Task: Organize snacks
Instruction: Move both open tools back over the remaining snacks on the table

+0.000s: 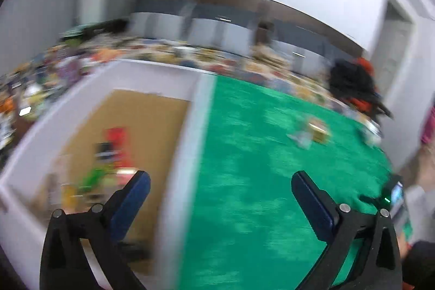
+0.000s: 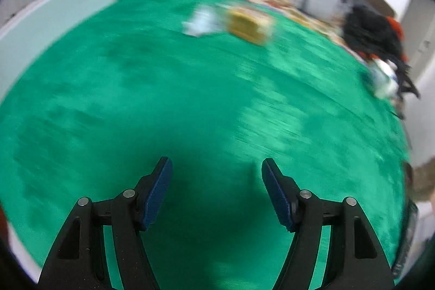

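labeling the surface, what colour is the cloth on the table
Green cloth, mottled lighter and darker; it shows best in the right wrist view.

I see bright, even light, but both pictures are smeared with blur and bend round at the edges.

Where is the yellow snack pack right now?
The yellow snack pack lies on the green cloth near its far edge, touching a pale wrapper on its left; neither gripper is near it.

**Blur hides the snacks**

Motion blur smears the red, green and yellow packets (image 1: 108, 162) in the white-walled cardboard box (image 1: 152, 80). The yellow packet (image 2: 248, 25) and pale wrapper (image 2: 201, 21) on the green cloth (image 2: 163, 89) stay unreadable.
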The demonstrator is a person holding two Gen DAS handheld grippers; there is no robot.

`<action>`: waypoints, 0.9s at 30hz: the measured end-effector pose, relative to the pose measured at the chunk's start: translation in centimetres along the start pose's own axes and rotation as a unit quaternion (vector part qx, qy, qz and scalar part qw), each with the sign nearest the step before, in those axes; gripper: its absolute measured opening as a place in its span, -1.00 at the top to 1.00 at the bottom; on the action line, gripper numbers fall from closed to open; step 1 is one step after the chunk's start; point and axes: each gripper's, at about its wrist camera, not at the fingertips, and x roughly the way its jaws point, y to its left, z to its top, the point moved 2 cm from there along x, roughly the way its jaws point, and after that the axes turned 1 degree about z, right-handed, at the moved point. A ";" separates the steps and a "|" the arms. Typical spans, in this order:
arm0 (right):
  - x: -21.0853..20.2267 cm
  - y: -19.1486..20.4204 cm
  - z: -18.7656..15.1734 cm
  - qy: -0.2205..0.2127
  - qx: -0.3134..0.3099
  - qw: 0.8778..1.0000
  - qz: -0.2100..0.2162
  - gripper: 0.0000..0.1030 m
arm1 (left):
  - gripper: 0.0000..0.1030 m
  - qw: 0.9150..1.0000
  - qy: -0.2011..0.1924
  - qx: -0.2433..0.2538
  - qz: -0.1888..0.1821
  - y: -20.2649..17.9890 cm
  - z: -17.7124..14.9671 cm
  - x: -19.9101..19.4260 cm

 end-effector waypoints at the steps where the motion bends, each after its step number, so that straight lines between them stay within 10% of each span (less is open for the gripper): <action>1: -0.1 -1.5 -0.8 -0.001 0.010 1.000 -0.011 -0.39 | -0.99 1.000 0.014 0.014 -0.012 -1.9 -0.3 1.1; 9: 0.5 -6.9 -2.7 -0.020 0.100 0.995 -0.015 -0.59 | -0.99 0.987 0.124 0.101 -0.026 -12.2 -6.0 14.2; 15: 1.2 -8.2 -2.8 -0.010 0.139 0.990 0.013 -0.71 | -0.99 0.985 0.127 0.113 0.016 -14.6 -8.0 20.2; 27: 1.2 -8.5 -3.1 -0.009 0.149 0.989 0.011 -0.74 | -1.00 0.984 0.130 0.119 0.038 -13.6 -8.3 21.2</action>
